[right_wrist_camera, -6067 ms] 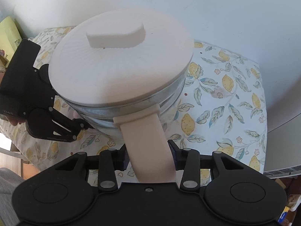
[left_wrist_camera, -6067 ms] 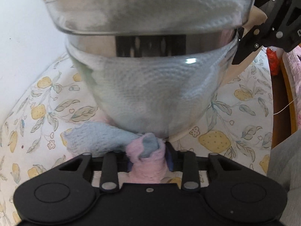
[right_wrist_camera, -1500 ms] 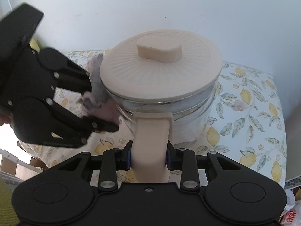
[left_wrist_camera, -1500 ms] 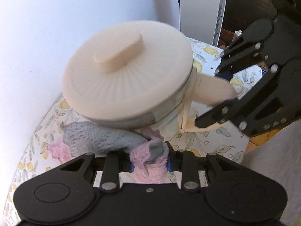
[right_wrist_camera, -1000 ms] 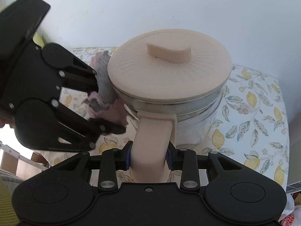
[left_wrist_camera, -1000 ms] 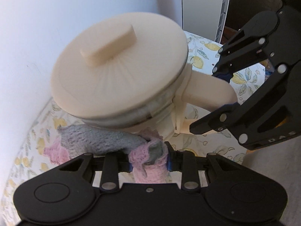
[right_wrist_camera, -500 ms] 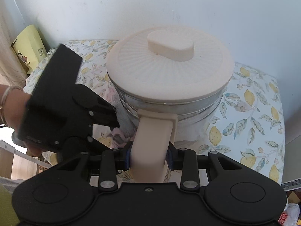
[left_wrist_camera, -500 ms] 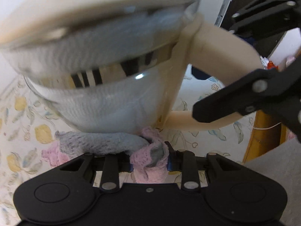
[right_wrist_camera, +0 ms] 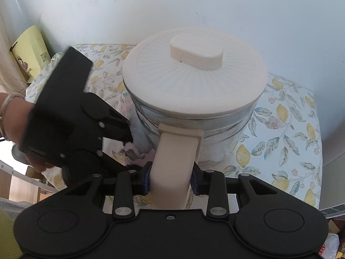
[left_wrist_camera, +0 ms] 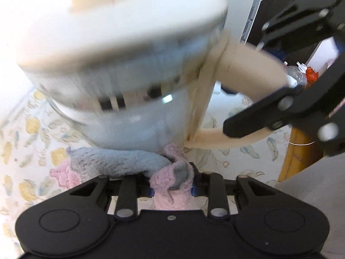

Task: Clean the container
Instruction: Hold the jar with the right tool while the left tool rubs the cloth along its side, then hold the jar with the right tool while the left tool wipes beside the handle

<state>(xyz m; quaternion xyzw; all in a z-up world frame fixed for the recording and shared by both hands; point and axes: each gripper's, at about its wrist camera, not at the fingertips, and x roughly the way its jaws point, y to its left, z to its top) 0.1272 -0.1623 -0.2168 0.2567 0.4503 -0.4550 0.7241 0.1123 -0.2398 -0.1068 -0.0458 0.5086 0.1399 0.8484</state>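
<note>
A glass container [right_wrist_camera: 215, 138] with a cream ribbed lid [right_wrist_camera: 194, 73] and a cream handle [right_wrist_camera: 174, 164] stands on a lemon-print tablecloth [right_wrist_camera: 286, 142]. My right gripper [right_wrist_camera: 171, 181] is shut on the handle. My left gripper [left_wrist_camera: 172, 185] is shut on a pink and grey cloth [left_wrist_camera: 120, 164], which presses against the lower glass wall [left_wrist_camera: 138, 125] of the container, left of the handle [left_wrist_camera: 243, 73]. In the right wrist view the left gripper [right_wrist_camera: 127, 144] sits low at the container's left side, with the cloth [right_wrist_camera: 135, 151] between it and the glass.
A white wall rises close behind the container. A yellow bag [right_wrist_camera: 28, 51] leans at the far left. A person's wrist with a bracelet [right_wrist_camera: 8, 108] holds the left gripper. A wooden table edge [left_wrist_camera: 295, 151] and dark furniture lie to the right.
My left gripper has dropped from beside the lid to the lower side of the glass, carrying the cloth down along the wall. The right gripper has kept its hold on the handle.
</note>
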